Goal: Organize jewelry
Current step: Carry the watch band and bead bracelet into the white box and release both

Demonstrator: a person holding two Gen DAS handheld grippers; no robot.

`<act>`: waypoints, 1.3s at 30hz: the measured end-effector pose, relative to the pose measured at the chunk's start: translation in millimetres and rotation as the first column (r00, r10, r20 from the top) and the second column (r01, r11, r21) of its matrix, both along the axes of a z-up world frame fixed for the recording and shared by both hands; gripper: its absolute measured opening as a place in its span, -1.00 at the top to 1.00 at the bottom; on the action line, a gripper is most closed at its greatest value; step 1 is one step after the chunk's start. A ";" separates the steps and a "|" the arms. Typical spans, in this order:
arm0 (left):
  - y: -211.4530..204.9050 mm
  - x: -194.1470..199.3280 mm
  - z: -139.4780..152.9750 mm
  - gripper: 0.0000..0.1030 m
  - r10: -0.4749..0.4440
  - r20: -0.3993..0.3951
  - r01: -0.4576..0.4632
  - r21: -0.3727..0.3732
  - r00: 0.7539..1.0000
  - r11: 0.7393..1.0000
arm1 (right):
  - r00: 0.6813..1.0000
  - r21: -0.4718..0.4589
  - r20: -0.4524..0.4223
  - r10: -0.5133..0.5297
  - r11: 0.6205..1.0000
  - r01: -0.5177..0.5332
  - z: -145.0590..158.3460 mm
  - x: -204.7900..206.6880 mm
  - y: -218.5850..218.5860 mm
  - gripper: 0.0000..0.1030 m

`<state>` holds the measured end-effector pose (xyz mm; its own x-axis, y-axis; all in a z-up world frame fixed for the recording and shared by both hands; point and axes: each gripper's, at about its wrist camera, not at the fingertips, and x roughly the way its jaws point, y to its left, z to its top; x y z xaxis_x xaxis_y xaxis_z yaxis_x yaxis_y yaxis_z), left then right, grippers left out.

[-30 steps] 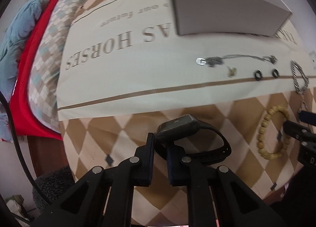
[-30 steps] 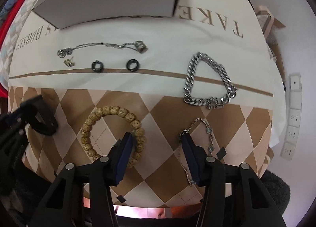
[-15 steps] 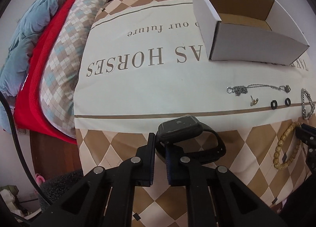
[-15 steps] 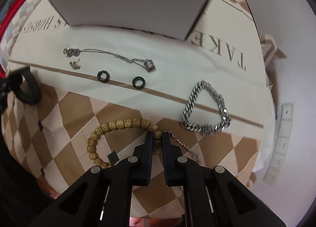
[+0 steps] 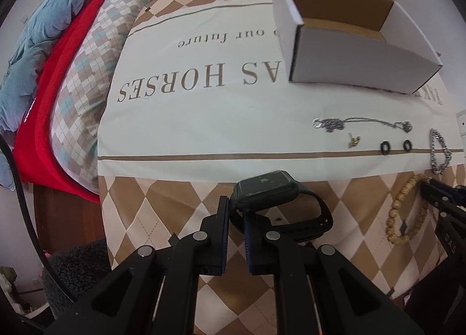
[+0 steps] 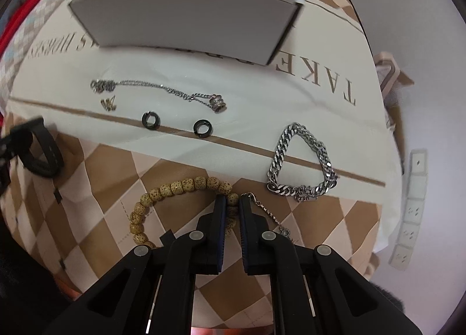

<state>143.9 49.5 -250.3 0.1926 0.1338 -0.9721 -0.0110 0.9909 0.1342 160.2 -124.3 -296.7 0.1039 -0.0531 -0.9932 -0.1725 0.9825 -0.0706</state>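
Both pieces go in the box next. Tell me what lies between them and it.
Nothing tall. The left gripper holds the watch, the right gripper the bead bracelet. Only the flat necklace and two black rings lie before the box.

This is a bedroom in a home. The work surface is a bed under a checked quilt (image 5: 163,204) printed with large lettering (upside down in the left view). At its edge lie a folded plaid blanket (image 5: 96,52), a red blanket (image 5: 43,96) and a blue duvet (image 5: 35,29). Dark wooden floor (image 5: 58,218) shows below, and wall sockets (image 6: 413,204) sit on the white wall.
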 end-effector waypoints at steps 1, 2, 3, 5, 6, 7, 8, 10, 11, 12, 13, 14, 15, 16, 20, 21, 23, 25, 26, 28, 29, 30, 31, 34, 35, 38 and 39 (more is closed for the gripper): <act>-0.7 -0.1 4.0 0.88 0.000 0.008 0.000 -0.004 1.000 1.000 | 1.000 0.026 0.008 -0.021 0.999 0.021 3.0 -0.4 -3.3 0.82; -1.1 -0.5 9.1 0.88 0.001 0.018 -0.001 -0.007 1.000 1.000 | 0.999 0.052 0.021 -0.041 0.998 0.040 7.9 -1.0 -6.2 0.82; -1.3 0.3 17.5 0.88 0.005 0.037 -0.004 -0.013 0.999 1.000 | 0.997 0.078 0.036 -0.063 0.995 0.060 13.8 -2.2 -8.8 0.82; -1.3 2.5 30.5 0.88 0.008 0.063 -0.007 -0.023 0.998 1.000 | 0.993 0.130 0.062 -0.099 0.987 0.090 27.0 -4.2 -12.1 0.82; -2.0 4.3 39.3 0.88 0.007 0.082 -0.004 -0.027 0.997 1.000 | 0.991 0.149 0.078 -0.110 0.984 0.097 35.1 -5.0 -13.0 0.82; -2.9 6.6 48.4 0.88 0.004 0.101 -0.001 -0.031 0.995 1.000 | 0.989 0.162 0.096 -0.116 0.982 0.099 43.3 -5.8 -13.5 0.82; -4.1 9.0 58.6 0.88 0.001 0.122 0.003 -0.037 0.993 0.999 | 0.986 0.175 0.115 -0.121 0.980 0.100 51.5 -5.8 -15.7 0.82; -5.9 14.1 75.7 0.88 0.000 0.154 0.007 -0.048 0.988 0.999 | 0.980 0.201 0.150 -0.131 0.975 0.099 70.1 -3.7 -17.8 0.82; -6.7 16.7 84.6 0.88 0.001 0.172 0.009 -0.056 0.985 0.998 | 0.976 0.215 0.166 -0.138 0.971 0.101 77.6 3.1 -24.4 0.82; -7.5 19.8 94.5 0.89 0.002 0.190 0.011 -0.066 0.982 0.998 | 0.972 0.230 0.186 -0.146 0.968 0.101 89.1 5.0 -27.0 0.82; -7.8 24.0 103.4 0.89 0.004 0.205 0.013 -0.077 0.979 0.997 | 0.967 0.242 0.205 -0.151 0.965 0.099 99.2 10.1 -30.8 0.82; -8.6 28.3 111.3 0.89 0.003 0.219 0.016 -0.086 0.976 0.996 | 0.962 0.250 0.225 -0.154 0.963 0.096 109.7 13.2 -31.9 0.82; -10.1 32.9 120.3 0.89 0.002 0.235 0.021 -0.093 0.972 0.995 | 0.955 0.262 0.248 -0.161 0.961 0.094 120.7 16.0 -33.2 0.82; -11.5 38.5 128.5 0.89 0.000 0.251 0.025 -0.098 0.968 0.995 | 0.951 0.273 0.264 -0.162 0.958 0.087 131.9 20.5 -34.4 0.82; -17.9 64.0 151.5 0.89 -0.001 0.297 0.035 -0.109 0.955 0.993 | 0.928 0.296 0.331 -0.169 0.953 0.067 174.1 47.1 -38.4 0.82; -20.1 72.0 154.0 0.89 -0.001 0.302 0.037 -0.113 0.953 0.993 | 0.923 0.300 0.346 -0.171 0.952 0.063 182.3 55.2 -39.2 0.82; -23.9 86.4 155.9 0.89 0.001 0.305 0.038 -0.119 0.952 0.992 | 0.918 0.305 0.358 -0.170 0.951 0.057 190.5 68.1 -40.8 0.82; -26.4 101.4 153.4 0.89 0.003 0.300 0.036 -0.125 0.954 0.991 | 0.918 0.314 0.357 -0.170 0.948 0.053 193.3 85.2 -42.2 0.82; -28.5 107.8 151.2 0.89 0.002 0.295 0.037 -0.126 0.955 0.991 | 0.921 0.328 0.349 -0.174 0.943 0.054 191.6 94.1 -43.2 0.82; -31.2 121.4 142.9 0.89 0.001 0.277 0.037 -0.130 0.961 0.991 | 0.928 0.342 0.328 -0.178 0.938 0.059 185.7 108.6 -44.2 0.82; -33.0 129.3 136.9 0.88 -0.002 0.262 0.038 -0.133 0.965 0.990 | 0.931 0.350 0.316 -0.182 0.935 0.064 179.9 117.5 -45.0 0.82; -33.3 135.2 131.2 0.88 -0.001 0.246 0.037 -0.142 0.969 0.989 | 0.935 0.356 0.304 -0.183 0.932 0.067 174.3 124.5 -45.3 0.82; -34.1 138.7 127.0 0.89 -0.002 0.238 0.036 -0.140 0.971 0.990 | 0.937 0.358 0.296 -0.184 0.931 0.070 170.2 129.4 -45.7 0.82; -38.5 151.0 109.5 0.89 -0.012 0.198 0.041 -0.144 0.980 0.989 | 0.948 0.365 0.259 -0.184 0.927 0.080 149.1 146.1 -48.1 0.82; -39.4 154.1 104.3 0.88 -0.013 0.185 0.041 -0.150 0.983 0.988 | 0.952 0.375 0.241 -0.186 0.923 0.085 141.7 151.9 -49.3 0.82; -42.2 163.5 90.6 0.89 -0.012 0.141 0.037 -0.179 0.990 0.983 | 0.961 0.404 0.194 -0.197 0.909 0.105 124.0 162.3 -53.8 0.82; -42.7 166.0 87.1 0.88 -0.012 0.128 0.036 -0.186 0.992 0.982 | 0.964 0.417 0.173 -0.200 0.902 0.112 117.8 166.5 -55.7 0.82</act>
<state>309.9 6.8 -163.2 0.3161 -0.0549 -0.9472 0.0083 0.9984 -0.0551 326.7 -180.0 -178.9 0.3322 0.3119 -0.8902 -0.0393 0.9475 0.3173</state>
